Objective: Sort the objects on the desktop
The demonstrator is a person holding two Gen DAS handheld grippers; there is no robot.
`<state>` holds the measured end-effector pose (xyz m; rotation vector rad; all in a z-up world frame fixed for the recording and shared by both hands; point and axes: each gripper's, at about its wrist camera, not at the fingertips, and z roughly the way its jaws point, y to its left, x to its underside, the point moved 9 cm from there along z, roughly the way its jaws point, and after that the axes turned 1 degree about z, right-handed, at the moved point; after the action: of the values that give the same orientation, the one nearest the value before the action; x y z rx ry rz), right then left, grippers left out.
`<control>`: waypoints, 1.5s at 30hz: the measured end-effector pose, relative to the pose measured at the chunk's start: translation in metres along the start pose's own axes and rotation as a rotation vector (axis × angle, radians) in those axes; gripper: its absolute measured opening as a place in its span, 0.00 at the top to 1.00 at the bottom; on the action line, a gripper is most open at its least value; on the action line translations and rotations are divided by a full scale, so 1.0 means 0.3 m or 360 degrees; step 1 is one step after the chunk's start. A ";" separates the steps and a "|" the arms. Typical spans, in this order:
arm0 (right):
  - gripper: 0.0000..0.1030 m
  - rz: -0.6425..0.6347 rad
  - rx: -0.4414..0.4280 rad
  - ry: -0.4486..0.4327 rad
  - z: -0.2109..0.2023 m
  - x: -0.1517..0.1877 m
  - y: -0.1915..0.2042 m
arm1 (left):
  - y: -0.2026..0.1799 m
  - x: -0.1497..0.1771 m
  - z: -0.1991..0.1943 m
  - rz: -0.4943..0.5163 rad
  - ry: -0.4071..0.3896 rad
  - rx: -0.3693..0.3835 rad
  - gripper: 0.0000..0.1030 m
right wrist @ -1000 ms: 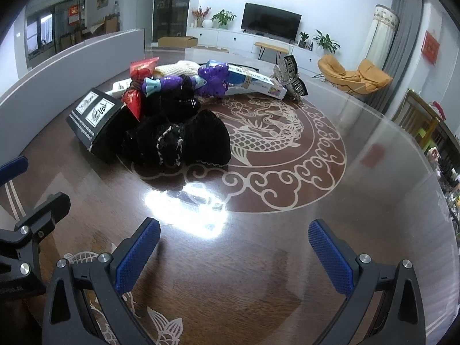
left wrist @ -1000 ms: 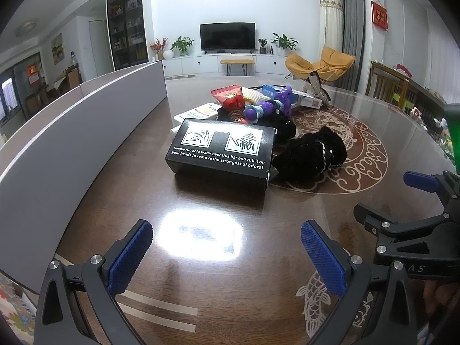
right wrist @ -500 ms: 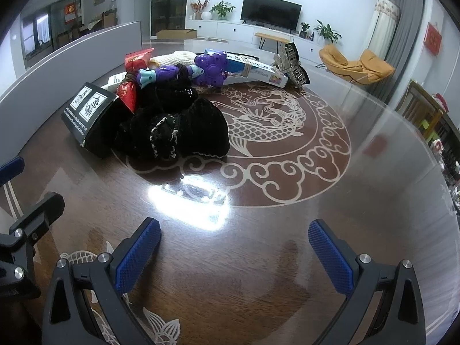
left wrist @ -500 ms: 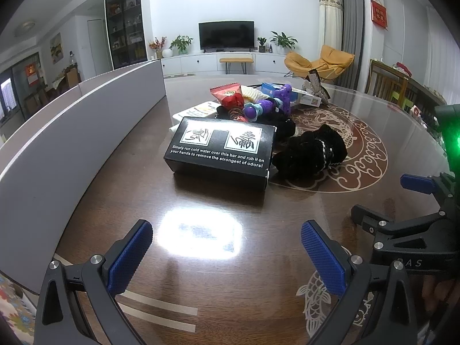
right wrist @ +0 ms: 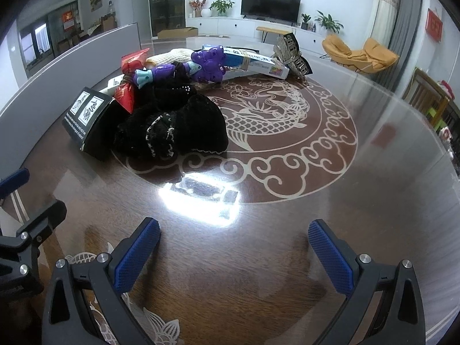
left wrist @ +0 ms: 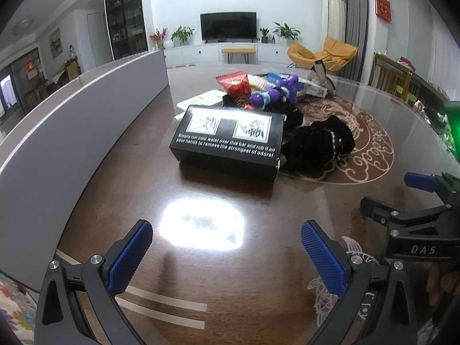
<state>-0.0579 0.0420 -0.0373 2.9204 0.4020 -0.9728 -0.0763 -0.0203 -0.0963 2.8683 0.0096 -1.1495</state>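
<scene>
A: We see the table (left wrist: 120, 172), then the black box (left wrist: 227, 138) mid-frame, closed, contents hidden, touching the black knit (right wrist: 172, 126).

B: Our left gripper (left wrist: 227, 254) and right gripper (right wrist: 234, 254) gape empty; the right one has edged nearer the pile.

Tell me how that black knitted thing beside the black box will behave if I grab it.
The black knitted item looks soft and slumped, so it will probably flop and drape. It seems to touch the black box, so lifting may nudge that. Likely light.
</scene>
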 end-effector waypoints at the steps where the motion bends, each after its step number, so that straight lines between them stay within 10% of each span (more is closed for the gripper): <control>1: 0.00 0.0003 -0.0004 0.0002 0.000 0.001 0.001 | 0.003 0.001 0.001 -0.0006 0.0008 0.0003 0.00; 45: 0.00 0.0031 -0.0043 0.0015 0.005 0.005 -0.003 | 0.006 0.053 0.037 -0.0011 0.0173 0.0057 0.00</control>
<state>-0.0578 0.0429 -0.0393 2.9006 0.3835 -0.9438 -0.0724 -0.0230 -0.1152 2.9609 0.0036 -1.0039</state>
